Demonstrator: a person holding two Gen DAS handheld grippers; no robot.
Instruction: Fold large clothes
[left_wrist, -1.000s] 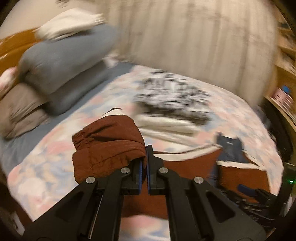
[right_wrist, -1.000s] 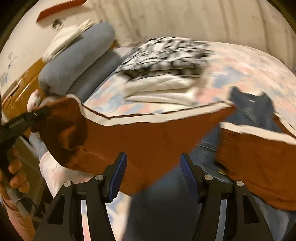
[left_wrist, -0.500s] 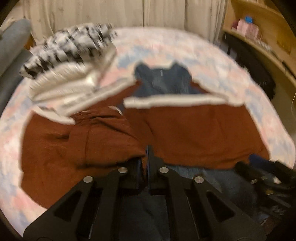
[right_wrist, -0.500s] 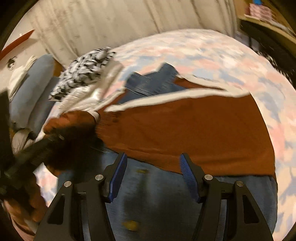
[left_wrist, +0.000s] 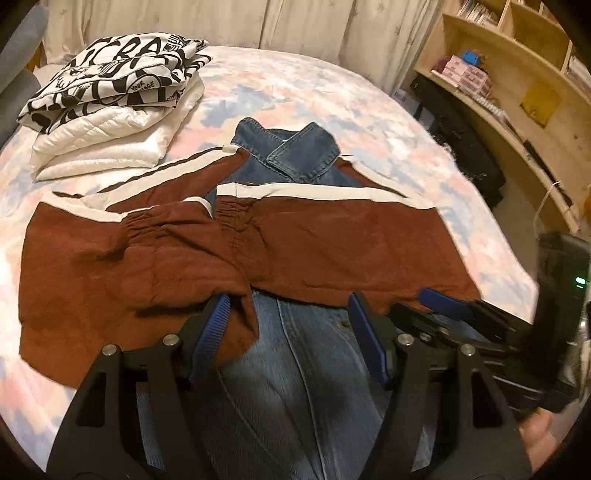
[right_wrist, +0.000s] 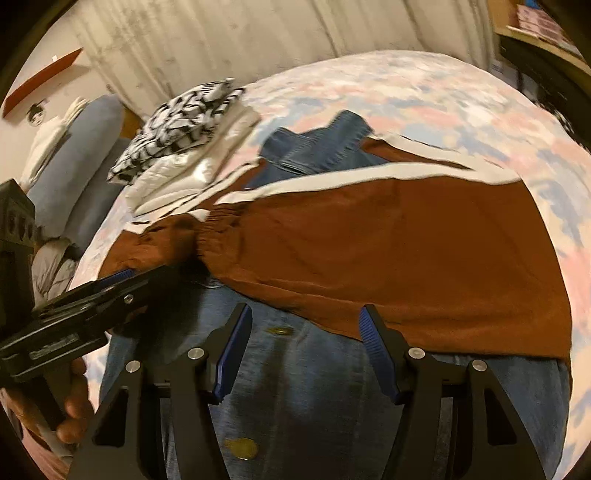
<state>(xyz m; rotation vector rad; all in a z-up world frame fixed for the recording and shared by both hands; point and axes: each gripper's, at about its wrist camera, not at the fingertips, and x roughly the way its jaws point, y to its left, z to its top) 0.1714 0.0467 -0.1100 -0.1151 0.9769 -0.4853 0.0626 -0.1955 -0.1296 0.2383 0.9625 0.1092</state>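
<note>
Since a second ago, when the left gripper (left_wrist: 288, 325) hung clamped on a bunched brown sleeve (left_wrist: 122, 273) above the bed (left_wrist: 369, 110), that sleeve has come down across the jacket (left_wrist: 295, 387). Left jaws have just been opening; they now stand apart, with the sleeve's cuff edge lying loose at the left pad and nothing pinched. Right gripper (right_wrist: 306, 347) jaws stand apart over the denim front, gripping nothing. Jacket lies flat on the patterned bed, collar (left_wrist: 291, 147) away from the cameras, both brown sleeves folded inward across the chest, cuffs meeting near the middle. Folded white and black-and-white clothes (left_wrist: 110, 96) sit stacked at the far left, apart from the jacket. Shelves (left_wrist: 517, 74) stand at right.
</note>
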